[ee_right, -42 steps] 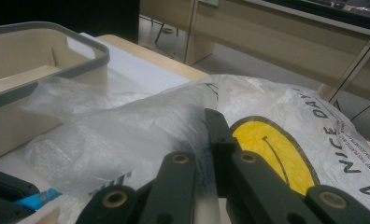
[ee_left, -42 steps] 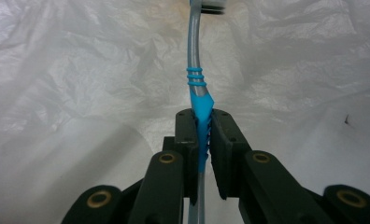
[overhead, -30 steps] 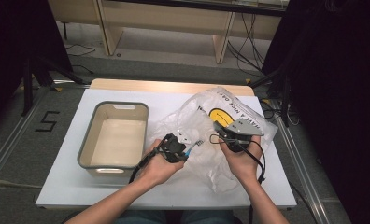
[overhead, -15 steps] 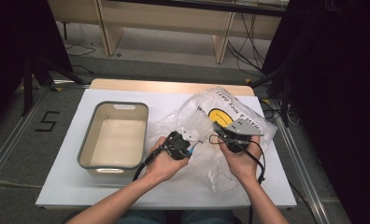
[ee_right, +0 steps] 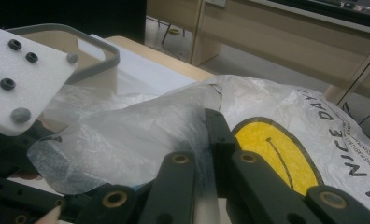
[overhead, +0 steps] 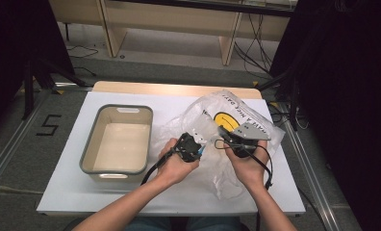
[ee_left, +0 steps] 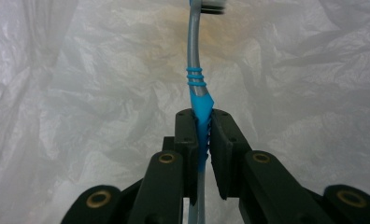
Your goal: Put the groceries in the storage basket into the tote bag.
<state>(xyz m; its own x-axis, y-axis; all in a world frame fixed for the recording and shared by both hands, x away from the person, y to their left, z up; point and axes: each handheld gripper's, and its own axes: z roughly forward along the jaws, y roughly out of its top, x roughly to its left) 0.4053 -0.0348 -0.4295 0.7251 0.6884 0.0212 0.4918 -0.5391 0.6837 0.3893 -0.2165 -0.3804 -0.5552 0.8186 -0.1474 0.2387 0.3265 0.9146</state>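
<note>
A white plastic bag (overhead: 205,120) printed with a yellow smiley face lies crumpled at the table's centre right. My left gripper (overhead: 198,149) is at the bag's near left side, shut on the blue-and-grey handle of a toothbrush (ee_left: 195,56). In the left gripper view the jaws (ee_left: 202,116) pinch the blue ribbed grip, and the brush head points away towards the bag (ee_left: 80,93). My right gripper (overhead: 222,139) is close beside it on the right, shut on a fold of the bag (ee_right: 141,126), whose film drapes over its jaws (ee_right: 204,135).
A beige bin with a grey rim (overhead: 90,149) stands empty on the left of the white table (overhead: 73,192). The bin's rim (ee_right: 99,44) shows behind the left gripper's white plate (ee_right: 19,74). Dark curtains flank the table.
My left hand has shifted a little to the right and away, carrying the toothbrush closer to the bag's opening. The right hand has stayed put with the bag in its grip.
</note>
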